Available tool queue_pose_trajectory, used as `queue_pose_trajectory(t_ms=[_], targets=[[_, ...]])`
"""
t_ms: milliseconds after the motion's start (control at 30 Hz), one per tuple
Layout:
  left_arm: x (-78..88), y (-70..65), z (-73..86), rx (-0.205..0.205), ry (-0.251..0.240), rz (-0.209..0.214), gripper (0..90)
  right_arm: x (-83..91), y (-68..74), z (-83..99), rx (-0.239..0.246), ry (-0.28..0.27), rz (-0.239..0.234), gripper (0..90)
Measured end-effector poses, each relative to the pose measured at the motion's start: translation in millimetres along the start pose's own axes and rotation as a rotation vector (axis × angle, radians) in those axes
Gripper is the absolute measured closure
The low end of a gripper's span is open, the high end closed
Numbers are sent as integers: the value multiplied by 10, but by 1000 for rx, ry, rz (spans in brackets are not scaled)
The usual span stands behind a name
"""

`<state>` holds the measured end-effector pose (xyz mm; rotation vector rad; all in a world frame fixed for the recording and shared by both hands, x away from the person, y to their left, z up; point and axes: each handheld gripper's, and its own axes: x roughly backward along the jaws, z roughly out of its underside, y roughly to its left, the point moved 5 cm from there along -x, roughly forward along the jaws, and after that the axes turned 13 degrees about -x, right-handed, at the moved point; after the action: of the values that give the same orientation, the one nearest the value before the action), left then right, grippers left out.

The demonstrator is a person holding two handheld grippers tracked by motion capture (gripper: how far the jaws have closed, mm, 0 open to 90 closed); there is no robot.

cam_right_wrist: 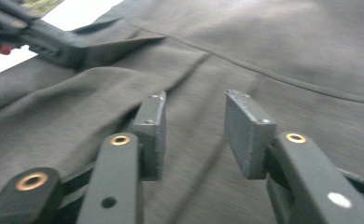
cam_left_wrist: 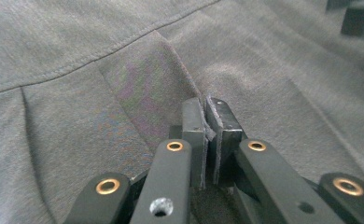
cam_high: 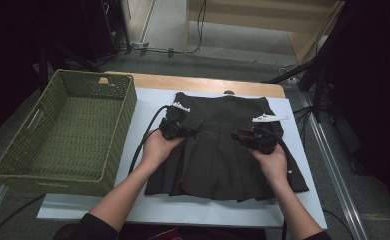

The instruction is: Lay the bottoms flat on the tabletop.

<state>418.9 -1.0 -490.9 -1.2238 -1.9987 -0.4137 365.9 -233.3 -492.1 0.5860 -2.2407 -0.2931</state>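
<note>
While the dark pleated skirt (cam_high: 223, 150) lay spread flat on the white sheet (cam_high: 148, 107), both grippers sat on its upper half, so this read as the start of a fold or pick-up.

Skirt position: centre-right of the table, waistband toward the far edge, hem toward the person; nothing folded over yet as far as the high view showed.

Left gripper (cam_left_wrist: 207, 122): jaws together, pinching a small ridge of skirt fabric between the pads, just below the waistband seam on the skirt's left side.

Right gripper (cam_right_wrist: 195, 131): jaws apart, resting over the cloth on the skirt's right side; fabric lay between and under the pads, but they weren't pressing on it. No grip there yet.

Basket (cam_high: 70, 132): green woven, at the left of the table, well apart from the skirt; looked empty.

Done: skirt laid out, left-side pinch made.

Left: my read was that the right gripper had to close on its side, then both would lift or fold the skirt; whether the basket was the destination couldn't be told.

Risk: the left pinch looked shallow, so it might slip once the cloth took load.
</note>
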Motion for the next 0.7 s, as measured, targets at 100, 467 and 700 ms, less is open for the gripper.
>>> queue_pose_trajectory(t_ms=[100,467,700], targets=[[37,-26,-30,-3,-8,-3,871,-60,132,9,18,7,-15,648],[39,-68,-47,-13,6,-30,872,-292,544,52,79,41,-87,816],[40,-78,-51,-3,6,-34,874,-390,666,65,95,42,-93,874]])
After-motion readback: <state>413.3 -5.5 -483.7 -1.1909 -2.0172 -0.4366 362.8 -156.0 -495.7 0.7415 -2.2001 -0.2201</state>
